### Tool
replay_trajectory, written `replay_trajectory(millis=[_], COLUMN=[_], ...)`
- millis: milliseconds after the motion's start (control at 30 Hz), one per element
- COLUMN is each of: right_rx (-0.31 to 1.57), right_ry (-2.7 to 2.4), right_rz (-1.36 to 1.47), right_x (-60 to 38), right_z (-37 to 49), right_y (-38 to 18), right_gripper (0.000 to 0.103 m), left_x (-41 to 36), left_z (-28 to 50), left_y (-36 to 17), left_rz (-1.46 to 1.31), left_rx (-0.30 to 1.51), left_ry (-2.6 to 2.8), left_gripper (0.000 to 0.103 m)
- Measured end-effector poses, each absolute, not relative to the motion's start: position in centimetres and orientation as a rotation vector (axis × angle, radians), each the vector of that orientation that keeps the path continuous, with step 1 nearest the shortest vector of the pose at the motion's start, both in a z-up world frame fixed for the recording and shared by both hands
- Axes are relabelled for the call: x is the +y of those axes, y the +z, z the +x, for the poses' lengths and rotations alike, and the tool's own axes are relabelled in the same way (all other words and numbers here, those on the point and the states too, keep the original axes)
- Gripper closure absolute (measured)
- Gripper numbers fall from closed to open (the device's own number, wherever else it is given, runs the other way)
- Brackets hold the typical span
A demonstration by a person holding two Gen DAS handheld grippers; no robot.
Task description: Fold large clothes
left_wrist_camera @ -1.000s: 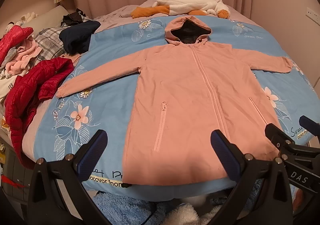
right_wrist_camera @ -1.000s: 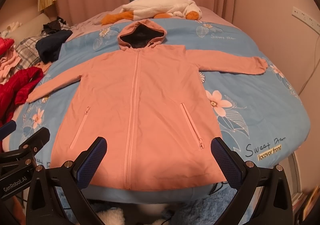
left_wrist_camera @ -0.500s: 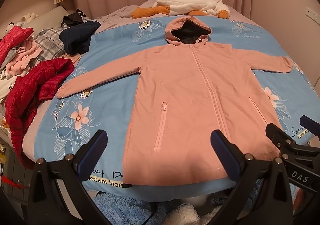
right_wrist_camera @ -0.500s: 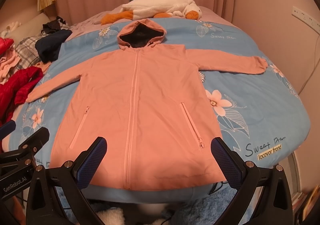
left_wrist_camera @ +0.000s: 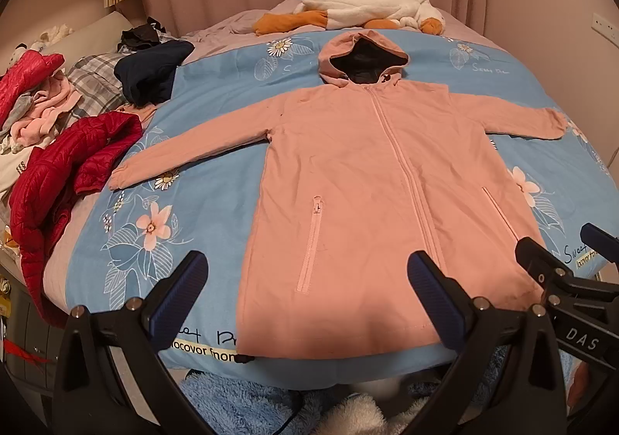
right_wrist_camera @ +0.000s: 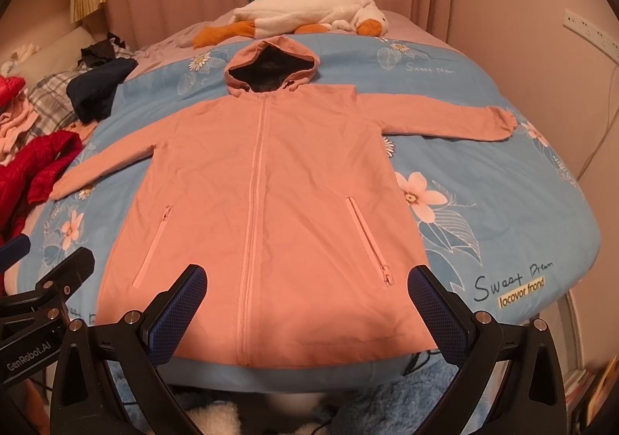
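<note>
Currently both tongs released, nothing gripped: left tongs (left_wrist_camera: pixel 305 294), right tongs (right_wrist_camera: pixel 307 295) hover side by side at foot of bed (left_wrist_camera: pixel 116 265). Pink hooded coat (left_wrist_camera: pixel 371 195) lies just ahead of tongs, flat, zipped, front up, sleeves spread wide, hem nearest, hood farthest; likely laid out so for folding. No fold yet. Red jacket (left_wrist_camera: pixel 54 179) heaped left of left tongs, apart from coat.
</note>
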State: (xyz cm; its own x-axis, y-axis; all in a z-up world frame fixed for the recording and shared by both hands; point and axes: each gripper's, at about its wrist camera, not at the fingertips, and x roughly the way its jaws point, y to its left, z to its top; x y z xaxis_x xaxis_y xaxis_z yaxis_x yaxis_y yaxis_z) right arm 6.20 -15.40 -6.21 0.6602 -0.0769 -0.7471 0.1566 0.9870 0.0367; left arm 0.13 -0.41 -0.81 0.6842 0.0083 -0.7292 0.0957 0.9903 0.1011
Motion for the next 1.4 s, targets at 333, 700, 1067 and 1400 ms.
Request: replay_trajectory(millis=[333, 700, 1067, 1400], right_rx=[0.841, 0.694, 0.499, 0.557], right_ry=[-0.134, 0.08, 0.192, -0.172], right_rz=[0.102, 0.313, 0.929, 0.961], right_x=[-15.5, -19.2, -37.2, -51.7], right_z=[6.1, 6.2, 8.1, 15.3], right_y=[-6.2, -4.4, -10.7, -13.3], right_gripper=[0.0, 0.0, 0.0, 0.0], left_x=[-0.4, 0.2, -1.4, -5.5], left_z=[0.2, 1.3, 6.6, 11.4], left_y=[-0.9, -0.9, -1.6, -1.7], left_rz=[0.133, 0.057, -0.195, -0.153], left_rx=[0.818, 0.788, 0.744, 0.768], left_ry=[-0.048, -0.061, -0.307, -0.334], left_gripper=[0.0, 0.0, 0.0, 0.0])
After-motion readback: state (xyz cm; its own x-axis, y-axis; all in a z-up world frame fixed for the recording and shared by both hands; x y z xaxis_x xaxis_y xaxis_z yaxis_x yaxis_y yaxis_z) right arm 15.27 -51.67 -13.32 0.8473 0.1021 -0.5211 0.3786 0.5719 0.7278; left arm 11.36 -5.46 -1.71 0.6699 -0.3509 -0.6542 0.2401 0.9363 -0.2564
